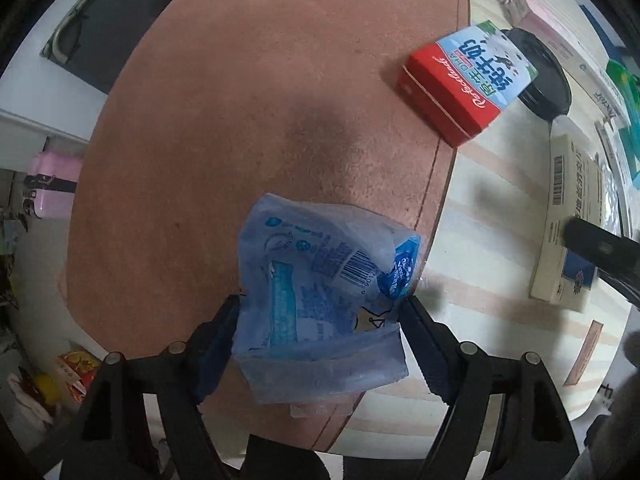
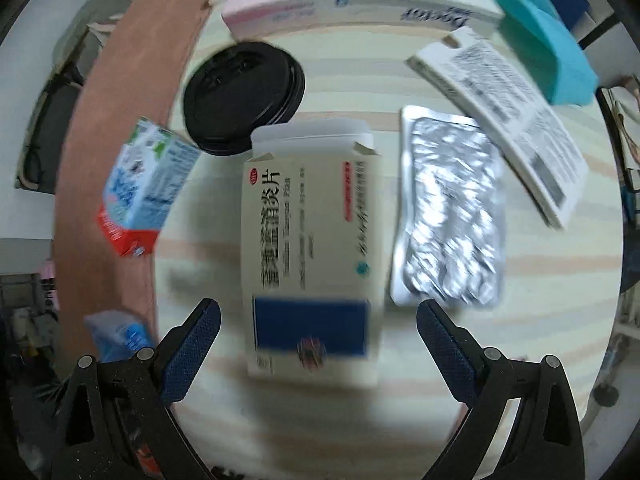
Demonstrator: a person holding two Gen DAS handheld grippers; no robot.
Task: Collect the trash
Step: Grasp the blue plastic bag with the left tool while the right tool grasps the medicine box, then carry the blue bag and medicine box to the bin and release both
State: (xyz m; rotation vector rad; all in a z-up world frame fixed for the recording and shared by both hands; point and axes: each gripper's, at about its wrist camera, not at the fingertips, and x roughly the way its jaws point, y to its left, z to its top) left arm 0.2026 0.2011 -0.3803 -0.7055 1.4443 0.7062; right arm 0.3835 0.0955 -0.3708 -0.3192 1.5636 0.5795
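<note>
A crumpled blue plastic wrapper (image 1: 320, 280) with a barcode lies on the brown mat (image 1: 260, 120) at its edge. My left gripper (image 1: 318, 312) points down with both pads pressed against the wrapper's sides. In the right wrist view a cream medicine box (image 2: 316, 240) with a blue panel and an open flap lies flat on the striped tabletop (image 2: 440, 360). My right gripper (image 2: 318, 320) hangs open over the box's near end, one finger on each side and clear of it. The picture there is blurred. A silver blister pack (image 2: 448, 208) lies just right of the box.
A red and blue milk carton (image 1: 464, 84) lies on the mat's edge beside a black round lid (image 2: 244, 96). Behind are a white leaflet box (image 2: 508, 120), a long white and pink box (image 2: 340, 0) and a teal package (image 2: 540, 40). A pink case (image 1: 52, 188) stands off the table.
</note>
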